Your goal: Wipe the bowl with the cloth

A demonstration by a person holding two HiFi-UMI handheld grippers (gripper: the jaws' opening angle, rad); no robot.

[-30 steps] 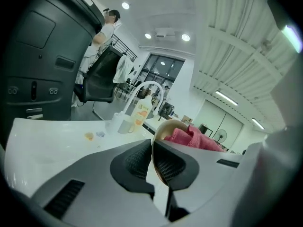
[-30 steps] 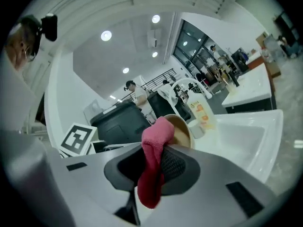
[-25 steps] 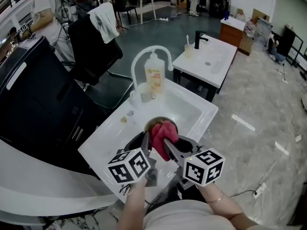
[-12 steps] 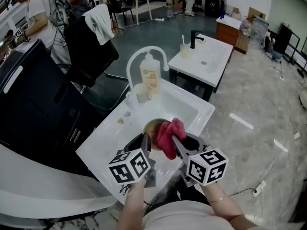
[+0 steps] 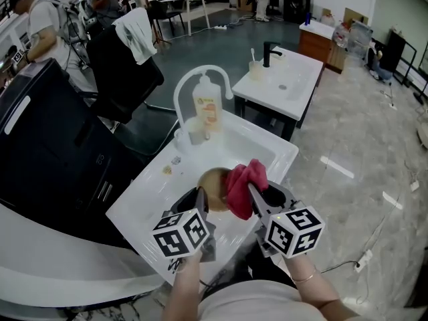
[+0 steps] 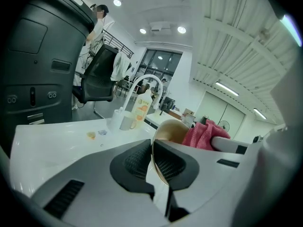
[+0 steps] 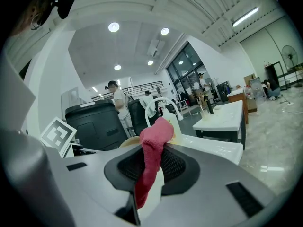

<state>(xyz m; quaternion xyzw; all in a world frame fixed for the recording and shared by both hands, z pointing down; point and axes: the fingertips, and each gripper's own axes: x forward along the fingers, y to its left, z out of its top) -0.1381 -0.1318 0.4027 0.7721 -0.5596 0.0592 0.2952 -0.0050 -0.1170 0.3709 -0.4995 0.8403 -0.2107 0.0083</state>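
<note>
A tan bowl (image 5: 212,186) is held tilted above the white sink (image 5: 148,191). My left gripper (image 5: 199,203) is shut on its near rim; in the left gripper view the thin rim of the bowl (image 6: 171,130) runs between the two dark pads. My right gripper (image 5: 255,197) is shut on a red cloth (image 5: 245,183), which bunches against the bowl's right edge. In the right gripper view the cloth (image 7: 153,148) hangs down between the pads, with the bowl's rim (image 7: 127,143) behind it. The same cloth (image 6: 202,135) shows to the right of the bowl in the left gripper view.
A white arched faucet (image 5: 200,77), a soap bottle (image 5: 207,108) and a cup (image 5: 193,131) stand at the sink's far end. A black cabinet (image 5: 47,136) is to the left, a second sink table (image 5: 289,79) beyond. People stand far back.
The right gripper has carried the cloth right and upward, from inside the bowl to its right edge, so more of the bowl's inside shows. The left gripper keeps its hold.
</note>
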